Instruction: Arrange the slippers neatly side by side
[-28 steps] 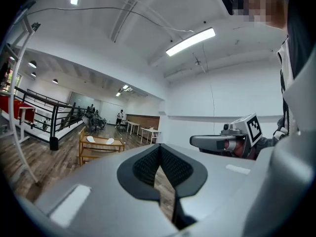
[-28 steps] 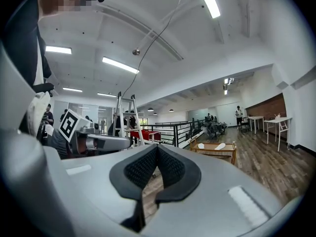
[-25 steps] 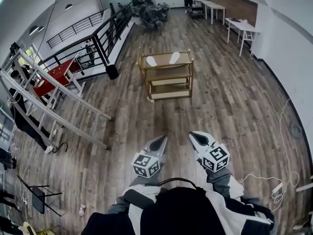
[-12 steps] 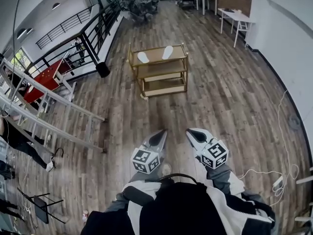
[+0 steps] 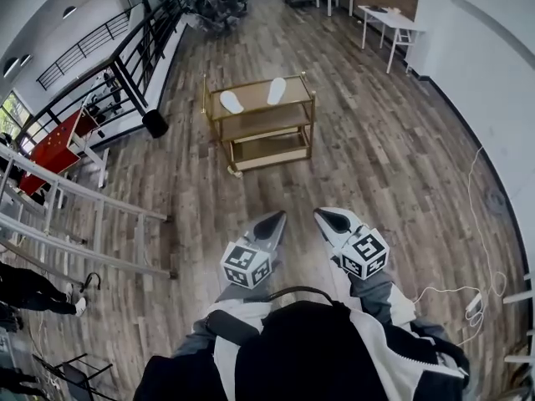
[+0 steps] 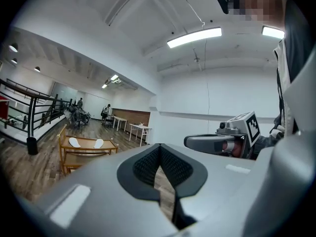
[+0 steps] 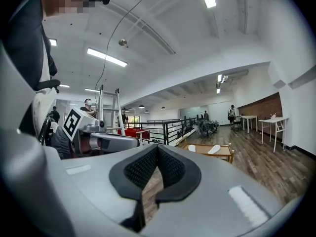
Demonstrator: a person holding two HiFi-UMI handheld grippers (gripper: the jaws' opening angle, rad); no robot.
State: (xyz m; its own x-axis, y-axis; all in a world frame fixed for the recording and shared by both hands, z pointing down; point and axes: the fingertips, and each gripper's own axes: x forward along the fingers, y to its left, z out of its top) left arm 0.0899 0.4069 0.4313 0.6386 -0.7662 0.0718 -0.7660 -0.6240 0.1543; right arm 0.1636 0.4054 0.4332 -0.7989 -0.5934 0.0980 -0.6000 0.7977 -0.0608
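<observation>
Two white slippers lie apart on the top shelf of a gold three-tier cart [image 5: 308, 100]: the left slipper [image 5: 231, 102] and the right slipper [image 5: 277, 90], angled toward each other. The same slippers show small in the left gripper view [image 6: 74, 142] and in the right gripper view [image 7: 214, 149]. My left gripper [image 5: 269, 225] and right gripper [image 5: 330, 220] are held close to my chest, well short of the cart, side by side. Both are shut with nothing between their jaws.
A wooden floor stretches between me and the cart. A ladder [image 5: 75, 215] lies at the left, with a red table [image 5: 52, 140] and a black railing [image 5: 142, 36] behind. White tables [image 5: 386, 19] stand at the back right. A white cable [image 5: 481, 224] runs along the right wall.
The view has advanced toward the cart, which now sits lower and nearer in the head view. Both grippers stay shut in the same pose near my chest.
</observation>
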